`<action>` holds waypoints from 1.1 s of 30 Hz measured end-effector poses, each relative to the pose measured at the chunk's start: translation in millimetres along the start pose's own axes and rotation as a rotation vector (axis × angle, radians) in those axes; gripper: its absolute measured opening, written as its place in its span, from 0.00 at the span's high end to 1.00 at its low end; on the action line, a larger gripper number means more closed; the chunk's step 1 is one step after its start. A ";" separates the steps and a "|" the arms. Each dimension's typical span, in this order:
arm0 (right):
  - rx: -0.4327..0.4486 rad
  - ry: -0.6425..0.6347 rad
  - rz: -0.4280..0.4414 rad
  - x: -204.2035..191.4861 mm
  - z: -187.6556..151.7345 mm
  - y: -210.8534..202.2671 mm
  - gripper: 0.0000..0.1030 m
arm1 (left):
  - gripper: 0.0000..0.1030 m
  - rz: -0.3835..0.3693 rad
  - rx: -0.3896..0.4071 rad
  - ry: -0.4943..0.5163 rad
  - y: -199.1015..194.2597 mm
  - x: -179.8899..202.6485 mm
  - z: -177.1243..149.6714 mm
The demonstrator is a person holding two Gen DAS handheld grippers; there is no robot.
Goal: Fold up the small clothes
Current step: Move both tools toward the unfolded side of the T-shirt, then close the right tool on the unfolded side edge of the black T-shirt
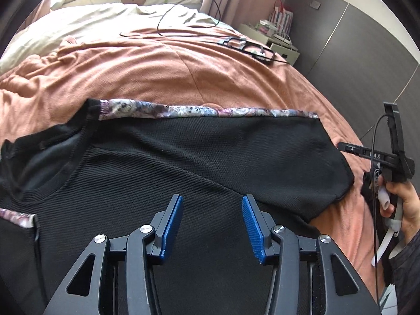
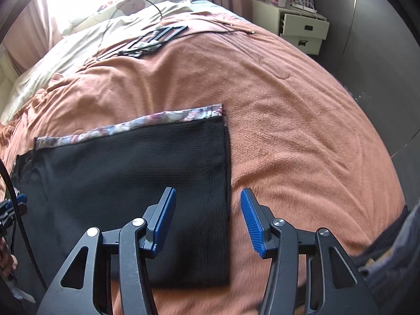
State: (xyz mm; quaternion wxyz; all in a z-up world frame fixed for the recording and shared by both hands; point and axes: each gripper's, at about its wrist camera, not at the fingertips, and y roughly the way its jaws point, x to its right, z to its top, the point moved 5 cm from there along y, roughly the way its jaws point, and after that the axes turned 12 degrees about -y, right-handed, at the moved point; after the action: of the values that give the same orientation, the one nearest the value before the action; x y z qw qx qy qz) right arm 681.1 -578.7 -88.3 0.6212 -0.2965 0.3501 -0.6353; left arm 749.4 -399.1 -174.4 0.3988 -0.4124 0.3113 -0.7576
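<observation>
Blue-padded jaws stand wide apart on both handheld tools, each gripping nothing. The left gripper (image 1: 212,225) hovers low over the middle of a black ribbed garment (image 1: 183,162), its pads aimed across the cloth toward the far floral trim (image 1: 204,110). The right gripper (image 2: 208,221) straddles the garment's right edge, its left pad over black fabric and its right pad over the orange blanket (image 2: 302,136), neither seen to touch. In the left wrist view the person's right hand (image 1: 401,202) grips the other tool's handle at the bed's right side, fingers curled round it, a dark sleeve (image 1: 409,270) below and a thin cable trailing down. The garment lies flat on the blanket near the bed's front edge, partly folded, a neckline opening (image 1: 44,162) at its left and the patterned band running along its far side. Farther up the bed rest a black strap frame (image 1: 246,46) and a looping cable (image 1: 183,15); a pale drawer unit (image 2: 302,27) stands beside the bed
</observation>
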 end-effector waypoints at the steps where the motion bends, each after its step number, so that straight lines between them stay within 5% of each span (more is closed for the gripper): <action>1: -0.004 0.003 0.000 0.8 1.2 5.4 0.57 | 0.52 0.001 -0.006 0.005 4.9 -0.2 0.4; 9: -0.034 0.019 -0.009 2.3 13.4 41.5 0.62 | 0.55 -0.025 -0.030 0.013 30.8 0.9 3.5; 13: -0.064 0.013 -0.023 -2.1 19.1 41.0 0.97 | 0.55 -0.039 -0.038 0.014 38.9 4.7 0.7; 33: 0.162 -0.163 -0.024 -78.0 74.1 -111.0 0.99 | 0.55 -0.111 -0.060 0.047 43.1 48.3 -18.1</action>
State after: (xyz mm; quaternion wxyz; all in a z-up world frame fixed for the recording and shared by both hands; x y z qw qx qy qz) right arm 680.8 -508.4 49.4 0.6620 -0.3002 0.2425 -0.6426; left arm 732.1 -459.2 -199.2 0.3359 -0.4228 0.3198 -0.7785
